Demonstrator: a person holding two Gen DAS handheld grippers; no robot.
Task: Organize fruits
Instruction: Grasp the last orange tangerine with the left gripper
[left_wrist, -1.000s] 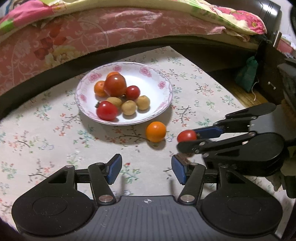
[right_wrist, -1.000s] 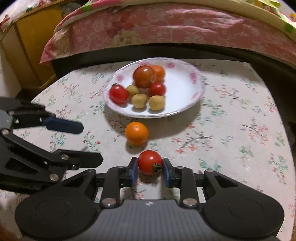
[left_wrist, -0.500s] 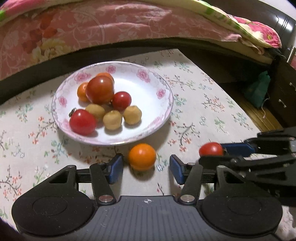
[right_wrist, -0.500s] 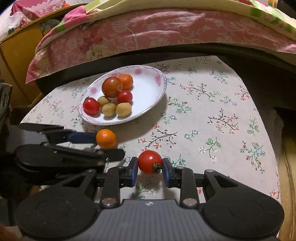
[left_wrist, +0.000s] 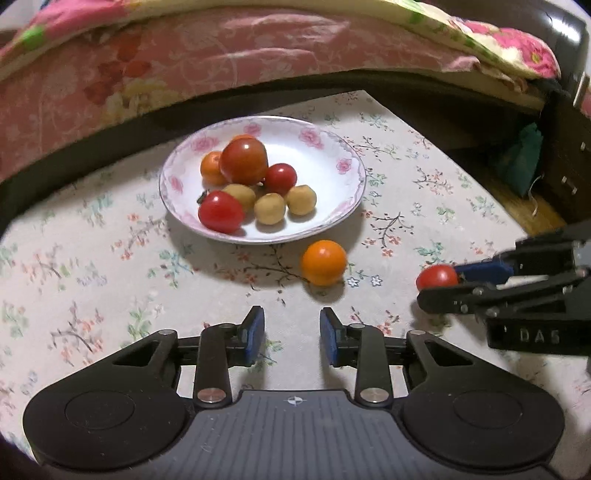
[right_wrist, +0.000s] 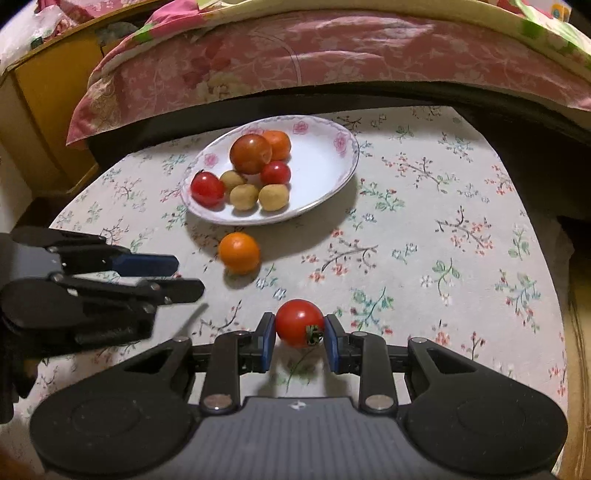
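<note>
While pinched — tomato (right_wrist: 299, 323) | stem visible right wrist only

**What stays out of sight**

In the flowered white china plate (left_wrist: 347, 166), the small orange fruit (left_wrist: 211, 168) sits half hidden behind the big red-brown tomato (left_wrist: 243, 161). From the left wrist view, the right claw (left_wrist: 439, 286) covers the lower half of the small red cherry tomato (left_wrist: 436, 276), and its body runs off the frame's right edge, slightly blurred. The dark green bag (left_wrist: 519, 162) by the bed is too dim to identify.
</note>
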